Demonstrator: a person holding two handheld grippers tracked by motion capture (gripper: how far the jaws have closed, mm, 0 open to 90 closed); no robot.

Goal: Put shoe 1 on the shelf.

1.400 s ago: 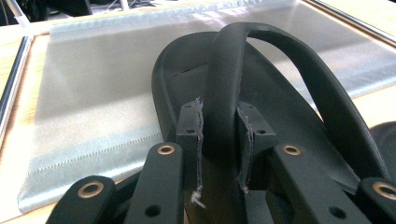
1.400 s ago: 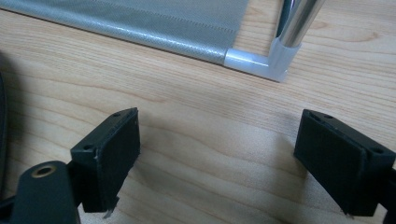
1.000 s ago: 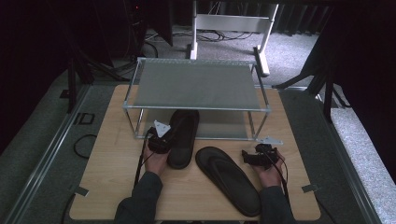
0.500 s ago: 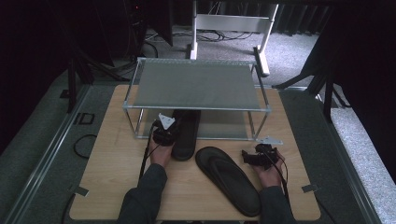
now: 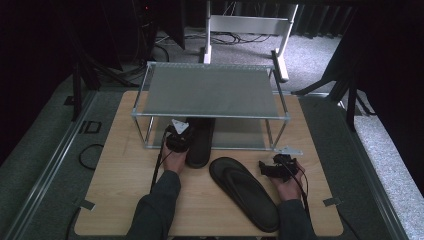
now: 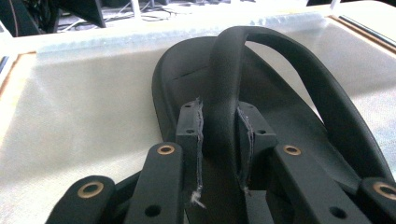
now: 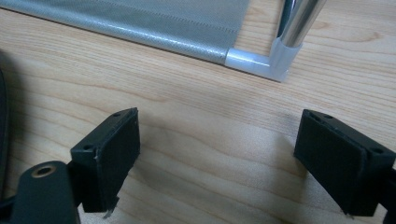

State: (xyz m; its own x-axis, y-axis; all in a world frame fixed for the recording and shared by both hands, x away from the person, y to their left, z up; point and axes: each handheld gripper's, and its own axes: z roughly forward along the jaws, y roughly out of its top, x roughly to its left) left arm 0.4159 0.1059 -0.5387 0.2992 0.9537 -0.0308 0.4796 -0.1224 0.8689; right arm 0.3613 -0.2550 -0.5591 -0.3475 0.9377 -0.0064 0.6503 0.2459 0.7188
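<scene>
My left gripper (image 5: 179, 139) is shut on the strap of a black flip-flop (image 5: 200, 141), whose toe end lies under the top shelf of a two-tier rack (image 5: 212, 90), over its lower mesh shelf. In the left gripper view both pads (image 6: 190, 126) pinch the strap (image 6: 224, 93) of that flip-flop (image 6: 289, 112). A second black flip-flop (image 5: 243, 192) lies sole-down on the wooden table (image 5: 120, 175) in front of the rack. To its right, my right gripper (image 5: 274, 167) rests low on the table, open, with bare wood between its jaws (image 7: 219, 154).
The rack's chrome corner post (image 7: 292, 32) and the lower shelf's front edge (image 7: 140, 28) stand just ahead of the right gripper. A white metal frame (image 5: 245, 25) stands on the floor beyond the table. Cables trail from both grippers.
The left gripper has carried its flip-flop forward, from the open table to under the rack's top shelf. The right gripper and the second flip-flop have stayed put.
</scene>
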